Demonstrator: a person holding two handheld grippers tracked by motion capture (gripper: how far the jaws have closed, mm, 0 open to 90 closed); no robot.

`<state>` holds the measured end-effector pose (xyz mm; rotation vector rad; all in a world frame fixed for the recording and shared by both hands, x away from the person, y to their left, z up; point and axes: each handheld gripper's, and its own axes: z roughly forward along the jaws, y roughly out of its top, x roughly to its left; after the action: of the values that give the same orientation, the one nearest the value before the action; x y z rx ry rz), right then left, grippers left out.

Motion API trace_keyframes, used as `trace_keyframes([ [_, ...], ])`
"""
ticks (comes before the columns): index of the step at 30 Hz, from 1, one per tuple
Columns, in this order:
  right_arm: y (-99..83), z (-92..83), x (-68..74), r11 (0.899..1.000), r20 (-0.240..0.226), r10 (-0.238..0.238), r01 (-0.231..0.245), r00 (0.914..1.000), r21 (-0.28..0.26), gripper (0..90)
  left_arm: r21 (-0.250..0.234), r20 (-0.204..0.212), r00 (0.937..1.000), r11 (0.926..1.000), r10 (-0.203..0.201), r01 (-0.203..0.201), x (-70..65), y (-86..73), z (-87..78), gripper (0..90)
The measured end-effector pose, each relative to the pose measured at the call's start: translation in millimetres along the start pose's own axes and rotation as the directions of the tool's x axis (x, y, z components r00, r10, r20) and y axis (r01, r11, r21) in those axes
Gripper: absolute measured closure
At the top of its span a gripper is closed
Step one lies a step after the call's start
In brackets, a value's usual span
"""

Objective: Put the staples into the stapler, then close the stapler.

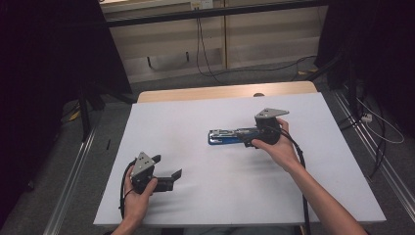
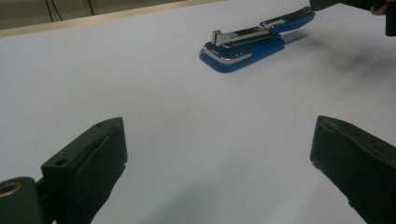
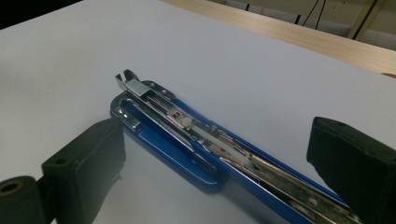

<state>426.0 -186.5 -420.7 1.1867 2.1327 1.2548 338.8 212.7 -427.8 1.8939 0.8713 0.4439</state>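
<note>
- Stapler [image 1: 226, 136] lies flat on the white table [image 1: 195, 107], a little right of the middle; blue body, its nose toward my left side in the high view
- It serves as the one container here: the top is swung open and the metal staple channel [image 3: 187, 126] lies bare along its length; whether any staples sit in it I cannot tell; a small silver pusher block shows near the nose end
- Blue base under the channel, with a chrome plate at the tip; the base rests on the table
- Right gripper [image 1: 244, 139] sits at the stapler's rear end; my right hand [image 1: 274, 144] wraps its body, forearm coming in from the lower right, wrist bent so the jaws point level along the stapler toward its nose
- In the right gripper view my jaws stand wide, one on each side of the stapler; the pads do not press on it; nothing is gripped; the stapler's rear runs back between them and out of the bottom edge
- Left gripper [image 1: 172, 177] is near the table's front left, well apart from the stapler; my left hand [image 1: 139, 193] grips it from below and behind, grey plate on top, jaws aimed across the table toward the stapler
- In the left gripper view its jaws are spread wide with bare table between them; nothing held; the stapler lies far off at the upper middle, the right gripper's dark body at its far end
- Cables trail from both grippers back toward me
</note>
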Motion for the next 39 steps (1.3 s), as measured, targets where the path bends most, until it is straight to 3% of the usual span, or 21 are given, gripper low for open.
trace_keyframes([
  [8,-15.8,-17.2,1.4,0.999,0.051,0.015,-0.014,0.9986,-0.032,5.1,-0.009,0.022,0.9995,0.9997,0.024,-0.024,-3.5,3.1,0.6,4.1],
  [15,-30.8,-33.1,0.1,0.997,0.134,0.026,-0.016,0.9906,-0.080,3.0,-0.009,0.018,0.9996,0.9997,0.022,-0.022,-4.8,3.6,-0.9,3.9],
  [23,-42.8,-45.4,-1.3,0.994,0.121,0.058,-0.046,0.9910,-0.100,2.4,-0.002,0.017,0.9997,0.9999,0.015,-0.015,-3.2,3.5,1.0,3.9],
  [26,-44.1,-47.0,-0.8,0.995,0.139,0.071,-0.059,0.9878,-0.085,3.2,-0.002,0.012,0.9999,0.9999,0.012,-0.012,-2.9,3.4,0.9,3.9],
  [30,-44.1,-50.8,-2.5,0.992,0.141,0.086,-0.071,0.9863,-0.109,2.9,-0.002,0.002,0.9999,0.9999,0.011,-0.011,-1.4,2.7,0.2,3.6],
  [34,-45.7,-54.9,-3.6,0.991,0.133,0.073,-0.057,0.9884,-0.122,2.1,0.005,0.000,1.0000,1.0000,-0.002,0.002,1.6,1.5,2.9,3.7],
  [39,-50.9,-57.4,-8.7,0.989,0.141,0.090,-0.071,0.9860,-0.133,4.0,-0.026,0.001,0.9998,0.9995,-0.017,0.017,3.8,5.4,0.3,4.7],
])
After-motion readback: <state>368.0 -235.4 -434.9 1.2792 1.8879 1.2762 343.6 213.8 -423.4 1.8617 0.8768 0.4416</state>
